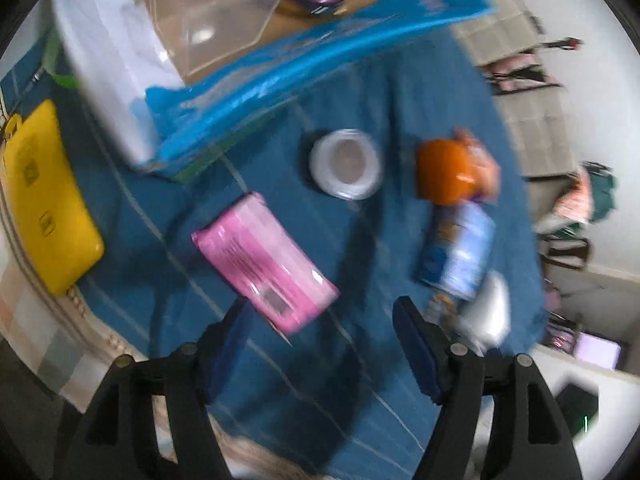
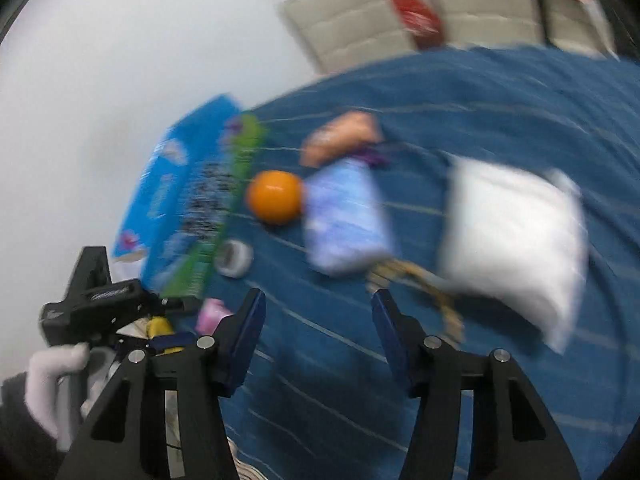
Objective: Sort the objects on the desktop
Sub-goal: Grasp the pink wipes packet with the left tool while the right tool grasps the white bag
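My left gripper [image 1: 320, 316] is open and empty above the blue cloth, just short of a pink packet [image 1: 264, 264]. Beyond it lie a roll of tape [image 1: 345, 163], an orange ball [image 1: 444, 170], a blue-and-white packet [image 1: 456, 252] and a white packet [image 1: 490, 308]. My right gripper [image 2: 318, 312] is open and empty over the cloth. Ahead of it are the blue-and-white packet [image 2: 344, 220], the orange ball [image 2: 274, 197], the tape roll [image 2: 234, 258] and a white pillow-like packet [image 2: 516, 240]. Both views are blurred.
A large blue box [image 1: 320, 60] and a white container [image 1: 108, 68] stand at the back left. A yellow pouch [image 1: 44, 196] lies at the left table edge. An orange snack bag [image 2: 344, 136] lies behind the ball. Chairs [image 2: 360, 20] stand beyond the table.
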{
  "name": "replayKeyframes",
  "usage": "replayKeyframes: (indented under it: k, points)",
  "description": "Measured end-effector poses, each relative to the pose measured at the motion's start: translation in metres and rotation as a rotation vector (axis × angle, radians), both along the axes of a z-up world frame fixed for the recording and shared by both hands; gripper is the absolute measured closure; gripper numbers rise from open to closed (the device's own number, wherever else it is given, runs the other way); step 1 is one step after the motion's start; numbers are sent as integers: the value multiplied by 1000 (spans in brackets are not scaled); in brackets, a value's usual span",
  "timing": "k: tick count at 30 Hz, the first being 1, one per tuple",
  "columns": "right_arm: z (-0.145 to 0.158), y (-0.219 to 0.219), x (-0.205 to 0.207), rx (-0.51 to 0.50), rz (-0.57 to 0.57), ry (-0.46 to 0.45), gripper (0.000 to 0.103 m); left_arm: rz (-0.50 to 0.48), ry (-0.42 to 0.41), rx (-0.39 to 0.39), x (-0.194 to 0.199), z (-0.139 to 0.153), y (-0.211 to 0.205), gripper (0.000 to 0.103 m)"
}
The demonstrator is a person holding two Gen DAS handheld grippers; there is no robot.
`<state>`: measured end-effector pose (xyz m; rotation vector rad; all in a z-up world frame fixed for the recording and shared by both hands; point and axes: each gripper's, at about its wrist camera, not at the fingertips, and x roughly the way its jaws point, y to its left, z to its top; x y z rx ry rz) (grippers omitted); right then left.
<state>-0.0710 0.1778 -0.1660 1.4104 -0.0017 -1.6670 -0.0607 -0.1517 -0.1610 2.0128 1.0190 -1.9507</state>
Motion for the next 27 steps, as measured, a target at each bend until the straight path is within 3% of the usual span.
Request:
replayKeyframes:
  k: [2,3,7,10,13,15,17,18,21,26,27]
  points:
    - [-2,25,-13,6,-52,-9,44,27,-51,-52,-4,-21,0,35]
    - [-1,34,-17,8,-70,-2,44,40,-88,-88,-6,-30,0,30]
    - [-2,61,-38,46,-133,47,43,23,-112,-214,-13,-41,9,34]
    - [-6,61,-55,90,-173,60,42,-93,-119,-296,-18,-43,29,35]
    - [-11,52,-72,119,-226,97,38,-245,-65,-348,-16,-41,53,43]
    - [-25,32,-86,191,-205,88,35,-386,-29,-397,-11,-40,73,44]
    - [-41,13,-94,321,-189,100,10,-496,7,-445,-3,-40,89,44]
    - [-52,5,-98,353,-175,84,0,-538,19,-461,0,-40,95,45]
    - [-79,-4,-111,274,-162,-78,0,-569,25,-459,7,-42,102,45]
    - [-77,-37,-106,335,-71,51,0,-604,36,-454,9,-41,109,46]
    - [-76,-41,-103,350,-57,78,4,-616,42,-455,10,-40,112,48]
